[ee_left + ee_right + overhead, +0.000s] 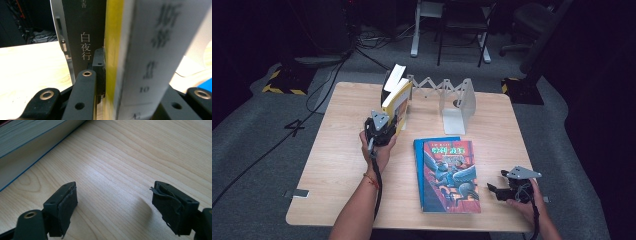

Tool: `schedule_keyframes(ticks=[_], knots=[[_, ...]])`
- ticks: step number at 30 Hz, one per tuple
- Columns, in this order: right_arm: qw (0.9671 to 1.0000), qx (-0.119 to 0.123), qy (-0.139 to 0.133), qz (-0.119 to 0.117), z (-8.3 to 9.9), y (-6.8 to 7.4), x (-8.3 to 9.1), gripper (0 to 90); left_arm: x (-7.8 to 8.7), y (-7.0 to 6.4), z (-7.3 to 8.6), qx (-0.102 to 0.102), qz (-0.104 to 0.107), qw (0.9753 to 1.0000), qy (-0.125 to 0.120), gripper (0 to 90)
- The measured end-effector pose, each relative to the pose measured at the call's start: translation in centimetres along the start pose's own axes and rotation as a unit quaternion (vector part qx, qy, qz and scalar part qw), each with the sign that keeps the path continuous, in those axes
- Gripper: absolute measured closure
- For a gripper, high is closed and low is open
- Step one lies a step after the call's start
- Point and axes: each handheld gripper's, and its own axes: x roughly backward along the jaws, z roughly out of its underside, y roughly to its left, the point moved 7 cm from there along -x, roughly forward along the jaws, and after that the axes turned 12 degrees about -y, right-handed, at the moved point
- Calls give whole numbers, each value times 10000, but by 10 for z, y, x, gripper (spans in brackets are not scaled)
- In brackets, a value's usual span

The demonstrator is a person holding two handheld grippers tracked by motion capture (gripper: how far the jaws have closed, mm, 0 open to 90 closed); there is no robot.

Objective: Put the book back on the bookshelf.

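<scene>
A yellow-and-white book (398, 95) stands upright at the left end of an expandable white book rack (457, 102). My left gripper (382, 127) is shut on its near edge. In the left gripper view the yellow cover and white spine (147, 57) sit between the jaws, next to a dark book (85, 32) that leans on the rack's end plate (60, 37). A blue illustrated book (448, 174) lies flat on the table's front middle. My right gripper (498, 191) rests low to its right, open, nothing between its fingers (62, 205). The flat book's page edge (25, 147) shows at upper left there.
The light wooden table (337, 150) has bare room on its left side and near its right edge. Beyond it are a grey floor with cables, a chair and table legs at the back, and yellow-black floor markings.
</scene>
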Motion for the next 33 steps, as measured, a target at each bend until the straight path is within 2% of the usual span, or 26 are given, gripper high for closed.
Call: schedule_keyframes(ticks=[3,6,13,17,18,22,26,33], knots=[[10000,-4,-16,-3,0,1,0,203,-4,-3,2,37,-65,10000,17,748],[10000,-28,-22,-7,0,1,-1,202,-8,-5,4,-33,-73,10000,38,747],[10000,-48,-22,17,0,0,-1,190,-14,-4,3,-30,-208,9998,29,744],[10000,-74,-24,14,0,0,-1,190,-16,-5,3,-32,-166,9998,51,738],[10000,-69,-22,16,0,0,-1,190,-16,-4,3,-60,-160,9998,76,735],[10000,-45,-15,22,0,0,-1,191,-11,0,3,121,-129,9998,133,672],[10000,-64,-7,9,1,0,-1,191,-8,2,4,68,-101,9998,168,668],[10000,-86,-3,7,1,0,-1,191,-1,3,13,195,-157,9995,190,602]])
